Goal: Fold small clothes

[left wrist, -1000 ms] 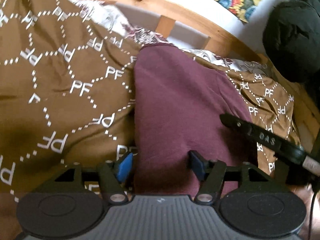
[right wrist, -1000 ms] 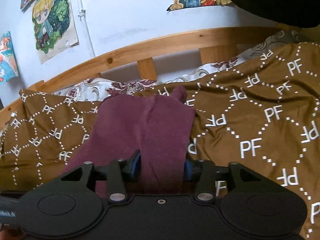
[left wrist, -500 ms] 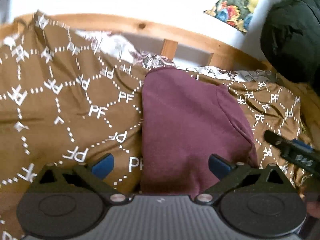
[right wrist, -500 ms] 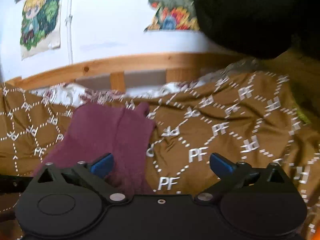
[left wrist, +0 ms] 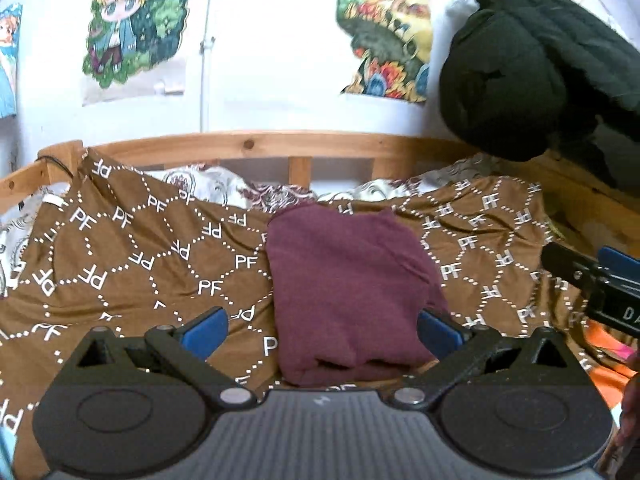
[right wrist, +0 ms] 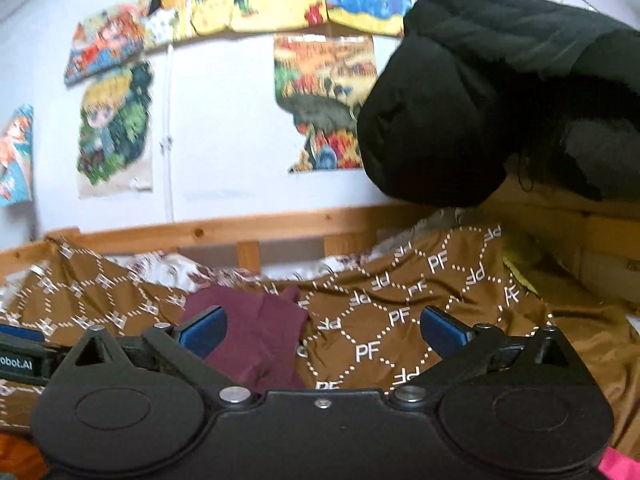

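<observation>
1. A bed with a brown patterned blanket (left wrist: 132, 264) fills the room below a poster-covered wall (left wrist: 256, 60).
2. The folded maroon garment (left wrist: 344, 288) lies on the blanket, long axis running 12 to 6 o'clock.
3. The left gripper (left wrist: 320, 330) has just opened its fingers wide; the garment sits at 12, untouched, nearer this hand.
4. The right gripper (right wrist: 320, 330), likewise just opened and empty, has the garment at 10 o'clock.

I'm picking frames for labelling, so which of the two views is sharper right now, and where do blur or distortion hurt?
Left wrist view: sharper; maroon garment and brown blanket lettering read clearly, though the fisheye bows the wooden bed rail. Right wrist view: motion blur smears the wall posters and the blanket's left side; the black jacket is featureless dark.
</observation>
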Action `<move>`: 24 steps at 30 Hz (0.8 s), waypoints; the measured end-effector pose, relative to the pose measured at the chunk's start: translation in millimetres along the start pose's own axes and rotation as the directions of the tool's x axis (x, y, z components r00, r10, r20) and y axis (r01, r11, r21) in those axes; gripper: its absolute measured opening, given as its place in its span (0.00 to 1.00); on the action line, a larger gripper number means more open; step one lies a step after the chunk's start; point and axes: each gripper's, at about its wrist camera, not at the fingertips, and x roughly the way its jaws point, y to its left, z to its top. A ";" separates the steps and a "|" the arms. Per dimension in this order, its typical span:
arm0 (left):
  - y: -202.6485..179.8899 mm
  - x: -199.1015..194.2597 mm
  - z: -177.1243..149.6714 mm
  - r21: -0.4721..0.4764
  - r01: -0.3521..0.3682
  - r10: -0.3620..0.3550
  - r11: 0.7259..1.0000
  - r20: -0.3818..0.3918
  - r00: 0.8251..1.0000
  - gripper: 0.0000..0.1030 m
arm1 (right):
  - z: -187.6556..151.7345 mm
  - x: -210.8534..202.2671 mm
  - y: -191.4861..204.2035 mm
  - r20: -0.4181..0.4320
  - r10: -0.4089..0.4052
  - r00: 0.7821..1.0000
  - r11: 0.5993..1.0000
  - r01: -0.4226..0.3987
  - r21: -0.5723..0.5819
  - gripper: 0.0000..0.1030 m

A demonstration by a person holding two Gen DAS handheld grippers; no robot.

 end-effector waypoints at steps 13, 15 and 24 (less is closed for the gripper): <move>3.7 -77.8 -17.7 -0.006 -0.082 0.083 0.997 0.081 0.993 0.99 | -1.6 -82.4 11.8 0.114 0.025 0.993 0.997 -0.017 -0.074 1.00; 6.1 -84.1 -22.3 -0.009 -0.087 0.088 0.996 0.081 0.993 0.99 | -2.6 -89.8 8.8 0.119 0.017 0.993 0.998 -0.010 -0.056 1.00; 14.2 -101.8 -43.6 -0.029 -0.095 0.096 0.995 0.060 0.994 0.99 | -7.1 -110.1 3.1 0.099 0.013 0.995 1.000 -0.012 -0.017 1.00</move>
